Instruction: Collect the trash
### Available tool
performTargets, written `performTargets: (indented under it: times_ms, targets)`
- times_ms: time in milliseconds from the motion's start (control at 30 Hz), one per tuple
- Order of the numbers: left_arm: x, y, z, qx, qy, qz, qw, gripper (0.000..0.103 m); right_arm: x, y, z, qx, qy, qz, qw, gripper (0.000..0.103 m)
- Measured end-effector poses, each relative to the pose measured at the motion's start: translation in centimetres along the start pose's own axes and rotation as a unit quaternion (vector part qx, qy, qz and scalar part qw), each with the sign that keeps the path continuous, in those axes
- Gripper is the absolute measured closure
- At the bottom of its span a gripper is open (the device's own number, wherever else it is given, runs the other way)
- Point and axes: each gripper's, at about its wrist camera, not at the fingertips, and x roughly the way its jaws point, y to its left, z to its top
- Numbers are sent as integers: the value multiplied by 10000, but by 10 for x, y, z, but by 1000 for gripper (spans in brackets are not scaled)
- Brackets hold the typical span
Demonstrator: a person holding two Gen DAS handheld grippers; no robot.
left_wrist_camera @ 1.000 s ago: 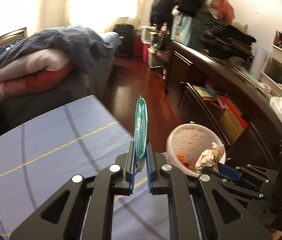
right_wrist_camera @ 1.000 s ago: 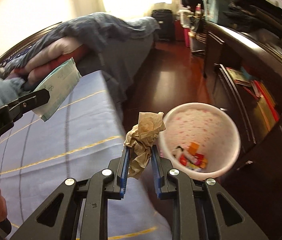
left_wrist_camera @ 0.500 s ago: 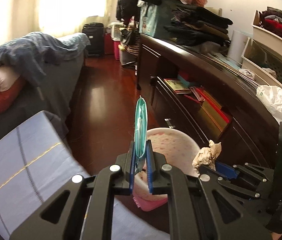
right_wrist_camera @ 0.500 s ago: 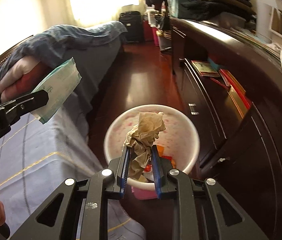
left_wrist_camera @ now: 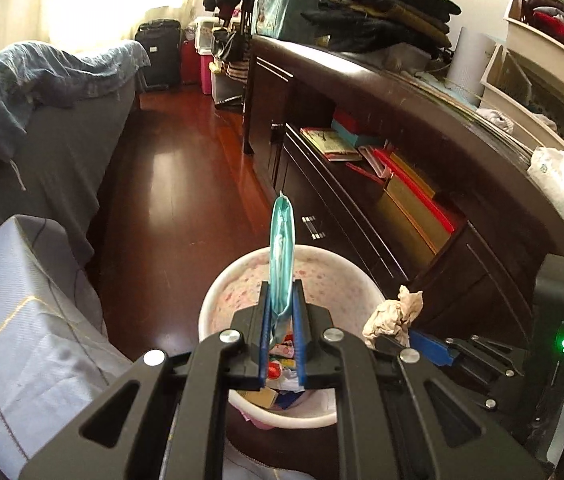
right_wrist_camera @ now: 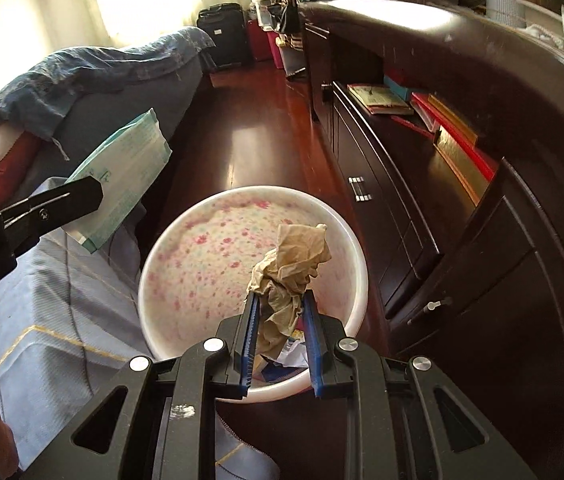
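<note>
Dark red wooden floor (left_wrist_camera: 185,184), pink-speckled white wastebasket (right_wrist_camera: 201,264) stood on it at 6 o'clock, black suitcase (left_wrist_camera: 158,54) at 12 o'clock

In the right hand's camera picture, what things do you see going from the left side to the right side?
Teal packet in the left gripper → white bin → crumpled brown paper in the right gripper → dark dresser.

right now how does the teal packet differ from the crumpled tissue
The teal packet is flat, smooth and printed; the crumpled tissue is a wrinkled beige wad. The left gripper holds the packet, the right gripper the tissue. Both are clamped above the speckled bin.
</note>
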Motion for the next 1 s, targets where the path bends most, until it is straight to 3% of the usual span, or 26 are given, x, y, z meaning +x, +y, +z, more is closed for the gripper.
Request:
performTargets:
  times_ms: [233, 300, 333, 400, 433, 467, 667, 1000]
  targets:
    - [24, 4, -2, 8, 241, -27, 9997, 90, 21, -1, 4, 15, 84, -27, 10000, 80]
    - [31, 4, -1, 25, 310, -50, 9995, 88, 24, -1, 6, 25, 48, -43, 10000, 72]
    - [35, 4, -1, 19, 337, -61, 9994, 78, 25, -2, 6, 29, 12, -69, 10000, 65]
    - [38, 4, 0, 22, 296, -67, 9995, 51, 25, -4, 7, 36, -132, -222, 9997, 37]
    - [38, 4, 0, 27, 255, -70, 9996, 32, 25, -5, 7, 41, -172, -267, 9995, 35]
    - [38, 4, 0, 14, 204, -66, 9998, 23, 25, -6, 8, 45, -203, -304, 9993, 35]
    - [35, 7, 2, -92, 101, -27, 9999, 16, 26, -10, 9, 57, -145, -370, 9992, 35]
    - [9, 19, 7, -334, -90, 120, 9993, 14, 14, 1, 5, -34, -123, -352, 9993, 35]
